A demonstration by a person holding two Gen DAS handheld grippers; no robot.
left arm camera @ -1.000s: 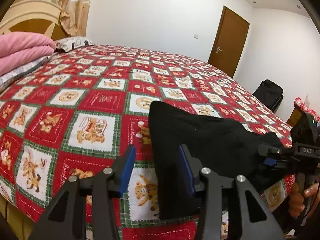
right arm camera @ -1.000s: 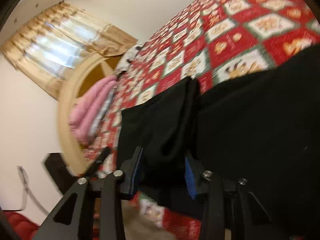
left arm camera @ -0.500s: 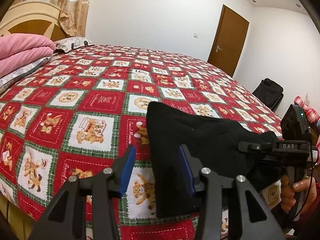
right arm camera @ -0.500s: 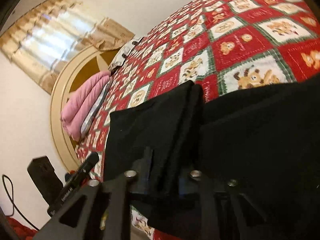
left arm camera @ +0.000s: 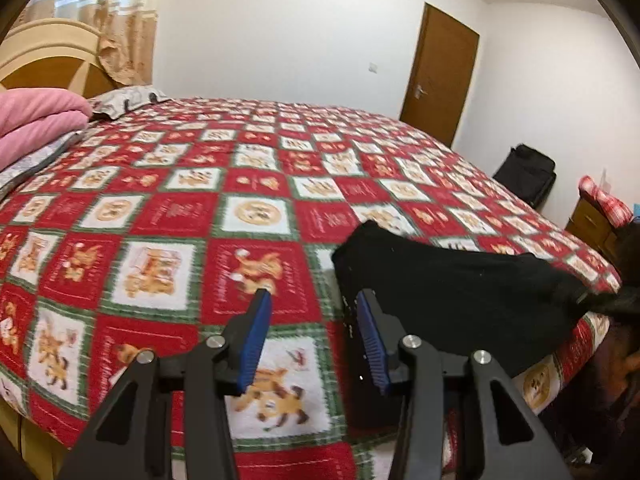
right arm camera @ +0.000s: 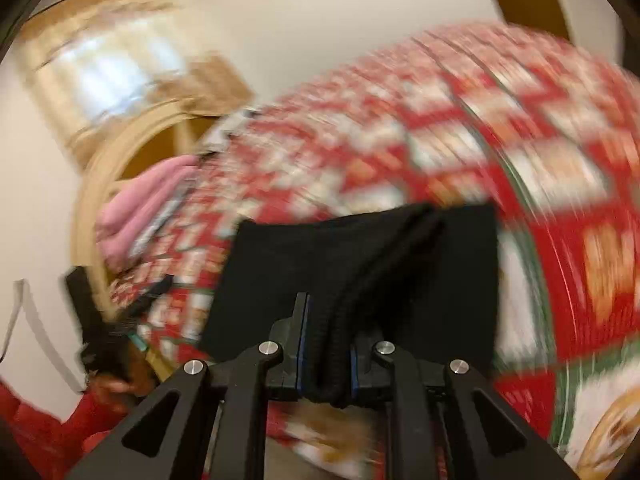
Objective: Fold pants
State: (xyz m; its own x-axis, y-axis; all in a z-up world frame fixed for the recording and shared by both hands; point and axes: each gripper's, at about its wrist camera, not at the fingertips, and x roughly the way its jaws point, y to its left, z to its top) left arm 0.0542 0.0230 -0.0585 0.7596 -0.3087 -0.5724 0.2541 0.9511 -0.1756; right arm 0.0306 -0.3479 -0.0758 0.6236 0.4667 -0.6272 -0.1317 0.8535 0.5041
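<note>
The black pants (left arm camera: pixel 448 296) lie folded near the front right edge of the bed, partly hanging over it. My left gripper (left arm camera: pixel 312 312) is open and empty, just left of the pants' near edge, its right finger (left arm camera: pixel 372 344) against the cloth. In the blurred right wrist view, my right gripper (right arm camera: pixel 326 344) is shut on a bunched fold of the pants (right arm camera: pixel 360 264) and holds it lifted above the quilt.
A red, white and green patchwork quilt (left arm camera: pixel 200 208) covers the bed. Pink bedding (left arm camera: pixel 36 120) and a pillow lie by the headboard at the left. A brown door (left arm camera: pixel 440 76), a black bag (left arm camera: pixel 524 172) and a wooden nightstand (left arm camera: pixel 592 224) stand at the right.
My right gripper has closed on a fold of the pants and swung fast, pulling the cloth; it has left the left wrist view. The pants' far end has shifted right. My left gripper stays open.
</note>
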